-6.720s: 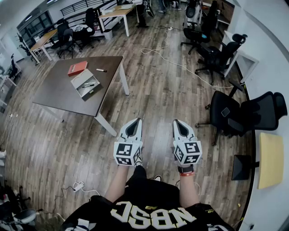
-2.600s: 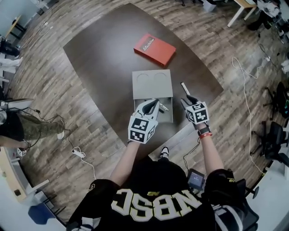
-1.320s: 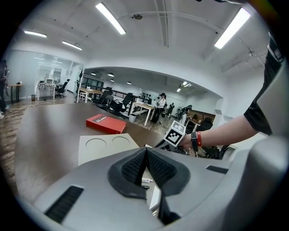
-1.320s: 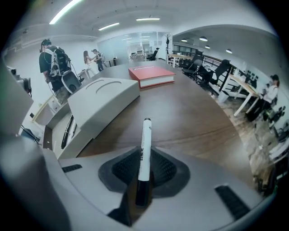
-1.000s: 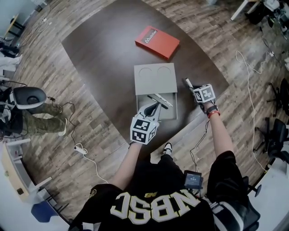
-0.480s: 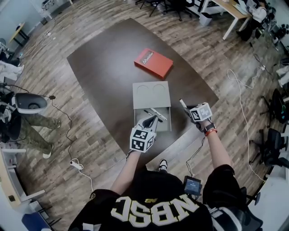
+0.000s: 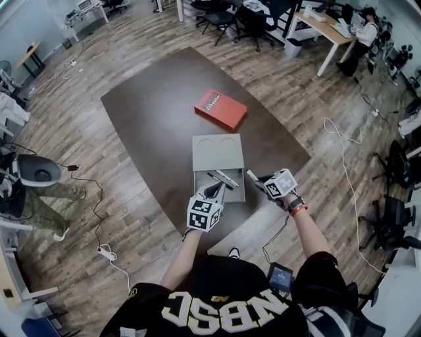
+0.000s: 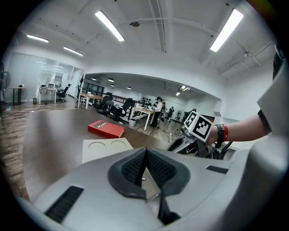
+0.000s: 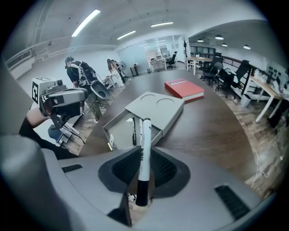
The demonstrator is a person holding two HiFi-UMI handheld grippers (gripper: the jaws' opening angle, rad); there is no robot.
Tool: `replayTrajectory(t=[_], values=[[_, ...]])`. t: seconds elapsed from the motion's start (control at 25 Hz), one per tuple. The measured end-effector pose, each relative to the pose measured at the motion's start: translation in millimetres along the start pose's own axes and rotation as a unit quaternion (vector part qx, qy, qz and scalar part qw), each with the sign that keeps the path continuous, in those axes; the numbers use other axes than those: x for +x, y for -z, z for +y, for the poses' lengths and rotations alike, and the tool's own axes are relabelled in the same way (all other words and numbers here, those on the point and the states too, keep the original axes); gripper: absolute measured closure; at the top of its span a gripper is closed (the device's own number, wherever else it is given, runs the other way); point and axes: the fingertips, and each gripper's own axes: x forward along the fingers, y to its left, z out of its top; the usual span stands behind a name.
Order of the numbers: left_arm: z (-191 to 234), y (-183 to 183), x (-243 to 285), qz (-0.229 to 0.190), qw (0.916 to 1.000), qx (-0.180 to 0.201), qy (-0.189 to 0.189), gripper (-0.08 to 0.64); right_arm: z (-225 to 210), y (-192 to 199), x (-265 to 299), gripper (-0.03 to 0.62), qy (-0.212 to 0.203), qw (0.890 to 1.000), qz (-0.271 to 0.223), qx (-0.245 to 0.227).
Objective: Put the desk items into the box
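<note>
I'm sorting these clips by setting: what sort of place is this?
Probably an open-plan office: several desks with office chairs stand on a wood floor, and strip lights hang overhead.

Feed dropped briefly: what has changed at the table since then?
The right gripper took hold of the marker that lay right of the box and lifted it. The left gripper stays shut and empty by the box. Box and red book unmoved.
</note>
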Motion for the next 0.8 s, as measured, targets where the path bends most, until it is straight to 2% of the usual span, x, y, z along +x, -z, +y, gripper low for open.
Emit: replayTrajectory(t=[0.44, 0.8], values=[[20, 12, -29, -0.005, 0.9988, -0.016, -0.045, 0.546, 58, -3, 31, 0.517, -0.051, 0.997, 0.021, -0.046], [47, 33, -62, -0.003, 0.9958, -0.037, -0.084, 0.546, 105, -9, 76, 0.517, -0.093, 0.990, 0.053, -0.093]])
